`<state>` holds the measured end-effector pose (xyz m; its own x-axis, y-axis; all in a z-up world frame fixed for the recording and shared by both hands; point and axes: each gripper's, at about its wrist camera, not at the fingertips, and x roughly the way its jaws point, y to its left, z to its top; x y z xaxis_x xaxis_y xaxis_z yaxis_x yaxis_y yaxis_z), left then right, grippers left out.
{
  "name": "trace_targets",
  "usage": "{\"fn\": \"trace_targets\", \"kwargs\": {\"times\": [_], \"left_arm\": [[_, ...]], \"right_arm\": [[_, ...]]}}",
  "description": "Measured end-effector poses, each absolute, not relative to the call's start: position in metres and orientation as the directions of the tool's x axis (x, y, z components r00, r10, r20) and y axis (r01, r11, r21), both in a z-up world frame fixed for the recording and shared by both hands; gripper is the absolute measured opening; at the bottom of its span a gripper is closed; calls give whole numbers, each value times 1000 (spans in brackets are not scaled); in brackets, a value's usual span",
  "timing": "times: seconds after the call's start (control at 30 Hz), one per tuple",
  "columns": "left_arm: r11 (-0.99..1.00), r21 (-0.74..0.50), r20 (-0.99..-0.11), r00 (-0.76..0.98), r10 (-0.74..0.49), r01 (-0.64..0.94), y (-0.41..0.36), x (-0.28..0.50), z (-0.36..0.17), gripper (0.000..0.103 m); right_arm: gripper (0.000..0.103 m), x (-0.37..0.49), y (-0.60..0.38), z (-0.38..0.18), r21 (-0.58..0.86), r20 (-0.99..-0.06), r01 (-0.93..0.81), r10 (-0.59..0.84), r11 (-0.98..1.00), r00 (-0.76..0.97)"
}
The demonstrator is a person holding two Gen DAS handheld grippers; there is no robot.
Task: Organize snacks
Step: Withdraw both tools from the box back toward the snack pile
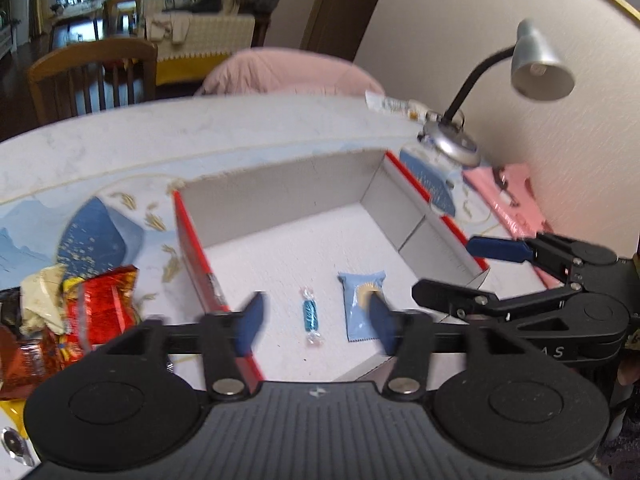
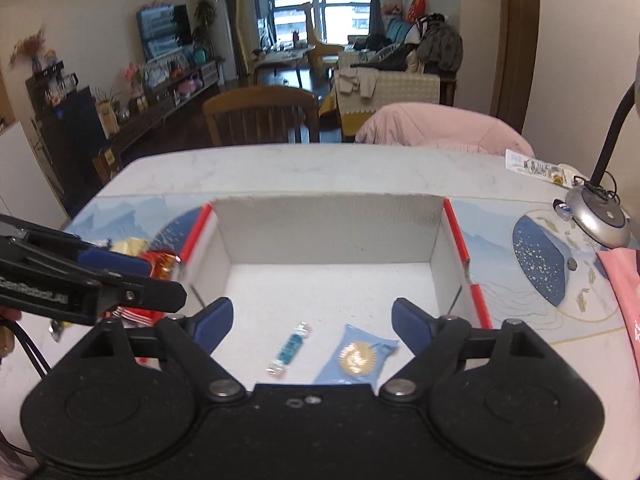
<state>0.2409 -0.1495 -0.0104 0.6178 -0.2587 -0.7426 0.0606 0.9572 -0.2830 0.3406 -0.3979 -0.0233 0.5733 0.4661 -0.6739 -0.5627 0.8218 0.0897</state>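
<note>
An open cardboard box (image 1: 280, 196) (image 2: 328, 232) with red outer sides stands on the table. On its white floor lie a small blue-wrapped candy (image 1: 310, 316) (image 2: 290, 348) and a pale blue packet (image 1: 356, 308) (image 2: 360, 356) with a gold disc printed on it. My left gripper (image 1: 316, 320) (image 2: 160, 276) hangs open over the box's near left part, nothing between its fingers. My right gripper (image 2: 312, 316) (image 1: 472, 272) is open too, above the near right part, also empty. A heap of red and orange snack wrappers (image 1: 92, 308) (image 2: 160, 260) lies left of the box.
A grey desk lamp (image 1: 536, 64) has its base (image 2: 600, 220) at the table's right. A pink sheet (image 1: 516, 196) lies by the wall. A long packet (image 1: 396, 104) (image 2: 532, 168) rests at the far edge. A wooden chair (image 1: 92, 76) and a pink-covered chair (image 1: 288, 72) stand behind.
</note>
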Motion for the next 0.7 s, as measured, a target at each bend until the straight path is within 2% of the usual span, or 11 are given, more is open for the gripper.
{"fn": "trace_targets", "kwargs": {"times": [0.2, 0.27, 0.57, 0.7], "left_arm": [[961, -269, -703, 669, -240, 63, -118, 206, 4, 69], [965, -254, -697, 681, -227, 62, -108, 194, 6, 69], [975, -220, -667, 724, -176, 34, -56, 145, 8, 81], [975, -223, -675, 722, -150, -5, -23, 126, 2, 81]], "right_arm": [[94, 309, -377, -9, 115, -630, -551, 490, 827, 603], [102, 299, -368, -7, 129, -616, -542, 496, 830, 612], [103, 258, -322, -8, 161, -581, -544, 525, 824, 622], [103, 241, -299, -14, 168, -578, -556, 538, 814, 613]]}}
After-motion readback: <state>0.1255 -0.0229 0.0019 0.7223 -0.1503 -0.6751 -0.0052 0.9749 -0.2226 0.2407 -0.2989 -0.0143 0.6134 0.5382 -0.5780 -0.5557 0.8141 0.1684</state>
